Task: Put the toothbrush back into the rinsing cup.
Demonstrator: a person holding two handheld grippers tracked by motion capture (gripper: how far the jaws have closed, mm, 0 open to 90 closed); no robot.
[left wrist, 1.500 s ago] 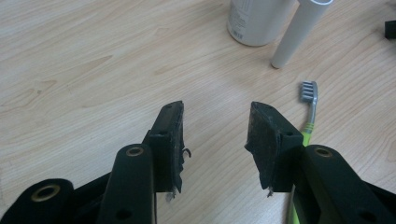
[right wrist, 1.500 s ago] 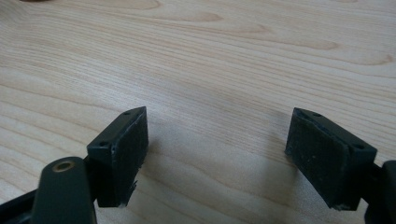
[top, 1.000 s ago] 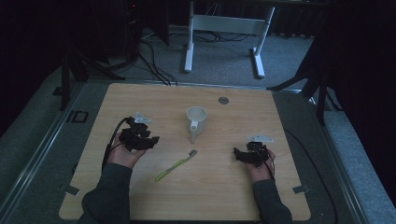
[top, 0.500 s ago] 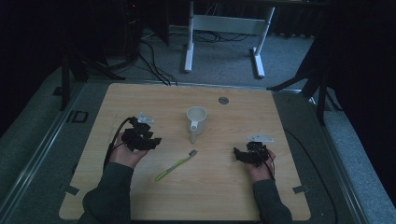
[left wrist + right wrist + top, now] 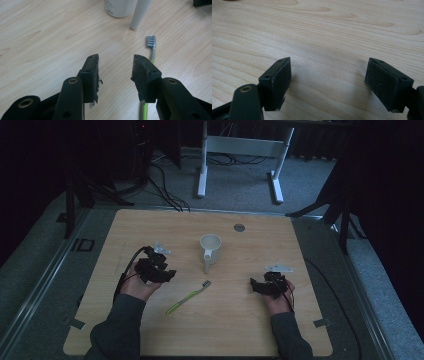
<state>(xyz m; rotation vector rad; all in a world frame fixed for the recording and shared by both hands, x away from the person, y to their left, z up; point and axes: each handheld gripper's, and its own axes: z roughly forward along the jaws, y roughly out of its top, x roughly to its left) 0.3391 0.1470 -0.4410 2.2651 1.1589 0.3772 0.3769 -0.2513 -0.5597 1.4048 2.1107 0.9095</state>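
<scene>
A green toothbrush (image 5: 189, 297) with a grey head lies flat on the wooden table (image 5: 300, 250), in front of a white mug (image 5: 210, 245) whose handle points toward the person. My left gripper (image 5: 169, 274) sits left of the brush, open and empty. In the left gripper view the brush (image 5: 151, 42) lies just right of the gap between the jaws of the left gripper (image 5: 115, 72), and the mug (image 5: 120, 7) stands beyond. My right gripper (image 5: 254, 287) rests open at the right, and in its own view the right gripper (image 5: 328, 80) has bare wood between its pads.
A small round metal disc (image 5: 239, 227) is set in the table behind the mug. Beyond the far edge stand a white desk frame (image 5: 240, 150) and floor cables (image 5: 160, 175). Tape marks (image 5: 320, 323) sit near the front corners.
My left gripper has crept slightly to the right, closer to the toothbrush. The right gripper, mug and brush have not moved.
</scene>
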